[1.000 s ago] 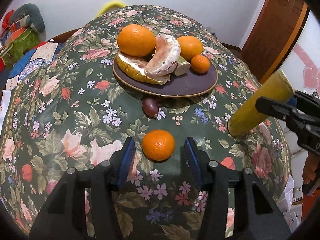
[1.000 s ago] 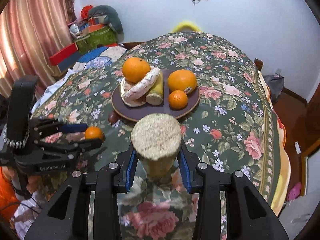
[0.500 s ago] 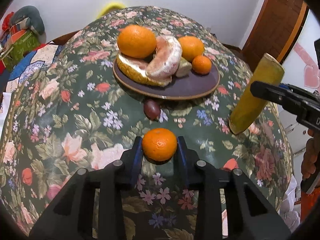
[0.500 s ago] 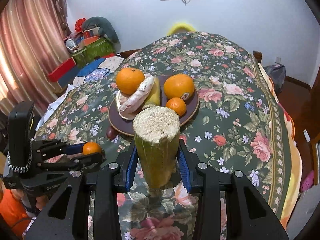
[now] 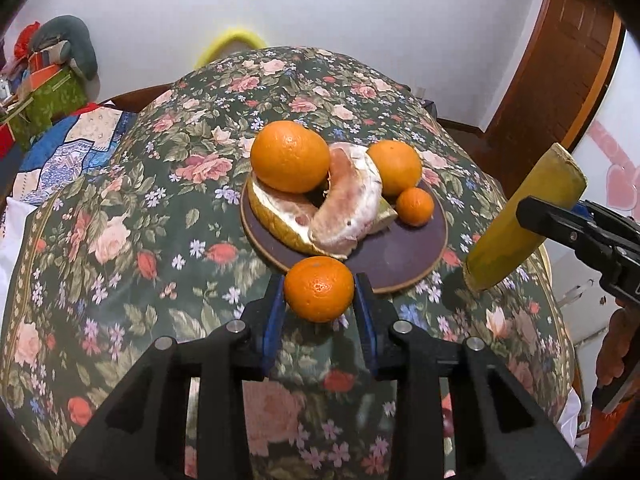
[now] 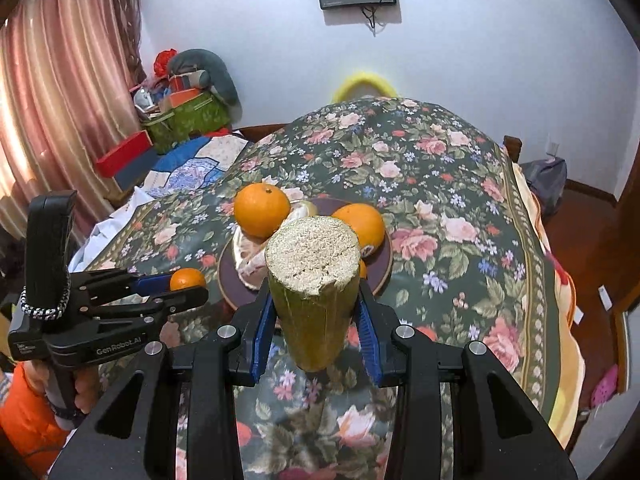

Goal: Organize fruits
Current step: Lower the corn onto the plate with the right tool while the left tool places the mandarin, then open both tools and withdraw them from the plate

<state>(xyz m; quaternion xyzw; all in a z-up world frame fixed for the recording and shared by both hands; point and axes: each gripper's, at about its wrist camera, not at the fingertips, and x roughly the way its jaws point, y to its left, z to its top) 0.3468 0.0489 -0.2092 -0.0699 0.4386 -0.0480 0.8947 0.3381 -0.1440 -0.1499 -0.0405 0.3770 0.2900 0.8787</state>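
My left gripper (image 5: 319, 300) is shut on a small tangerine (image 5: 319, 289) and holds it above the table, just short of the near rim of the brown plate (image 5: 404, 256). The plate holds two big oranges (image 5: 289, 157), pomelo pieces (image 5: 344, 204) and a small tangerine (image 5: 415, 206). My right gripper (image 6: 316, 320) is shut on a yellow-green sugarcane stump (image 6: 314, 280), held upright to the right of the plate. The stump also shows in the left wrist view (image 5: 520, 216), and the left gripper with its tangerine in the right wrist view (image 6: 188, 279).
The table wears a dark floral cloth (image 5: 120, 220) that drops away at the edges. A yellow chair back (image 6: 364, 82) stands at the far end. Boxes and cushions (image 6: 180, 112) are piled far left; a wooden door (image 5: 560, 80) is on the right.
My left gripper closed on the tangerine, lifted it off the cloth and carried it toward the plate. My right gripper raised the sugarcane stump and tilted it upright.
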